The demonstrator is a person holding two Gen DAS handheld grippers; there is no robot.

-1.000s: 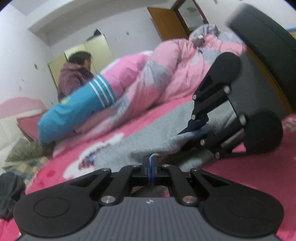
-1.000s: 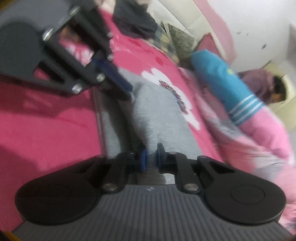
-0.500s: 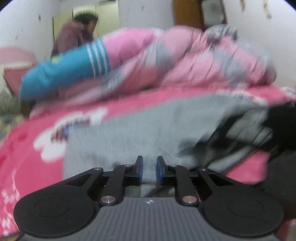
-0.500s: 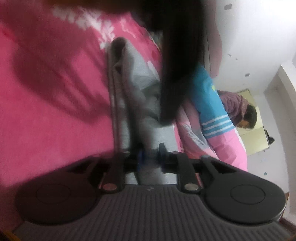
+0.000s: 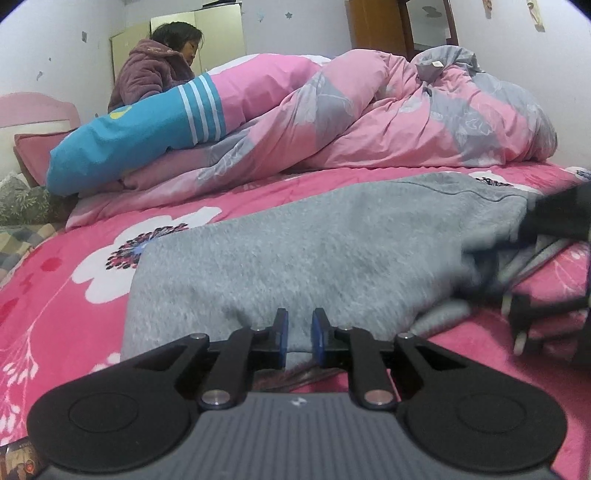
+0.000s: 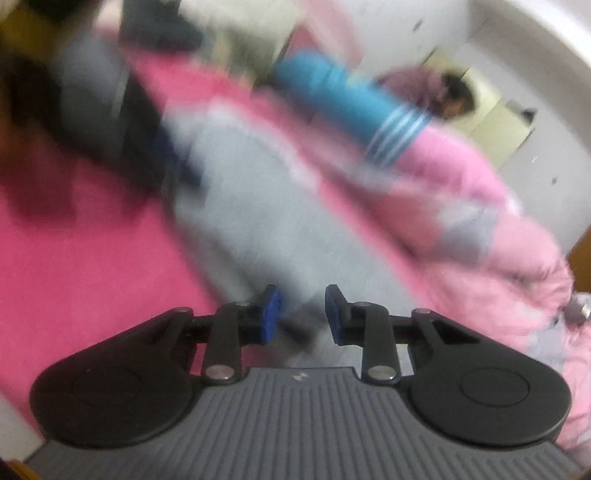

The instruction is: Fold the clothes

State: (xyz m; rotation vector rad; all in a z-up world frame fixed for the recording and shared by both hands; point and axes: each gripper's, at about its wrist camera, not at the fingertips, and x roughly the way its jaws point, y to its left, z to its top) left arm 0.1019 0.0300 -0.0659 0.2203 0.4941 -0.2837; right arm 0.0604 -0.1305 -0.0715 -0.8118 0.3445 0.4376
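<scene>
A grey fleece garment [image 5: 314,251] lies spread flat on the pink flowered bedsheet [image 5: 55,295]. My left gripper [image 5: 300,338] hovers low over its near edge. Its blue pads stand a little apart, with grey cloth lying in the gap and nothing pinched. A blurred black part of the right gripper's frame [image 5: 554,218] crosses the garment's right end. In the smeared right wrist view, my right gripper [image 6: 303,314] is over the garment [image 6: 258,206]. Its jaws are closing, the pads are still apart, and cloth lies between them unpressed. The left gripper's dark blur [image 6: 147,140] shows at upper left.
A bunched pink and grey quilt [image 5: 369,110] and a blue striped pillow [image 5: 129,136] fill the far side of the bed. A person in a purple jacket [image 5: 147,74] sits behind them. A pink headboard [image 5: 37,107] stands at the left and a wooden door [image 5: 376,26] at the back.
The left pads, shut on the grey cloth a second ago, now stand apart. Both views have rolled toward level. The right gripper slid to the left view's right edge and its jaws widened.
</scene>
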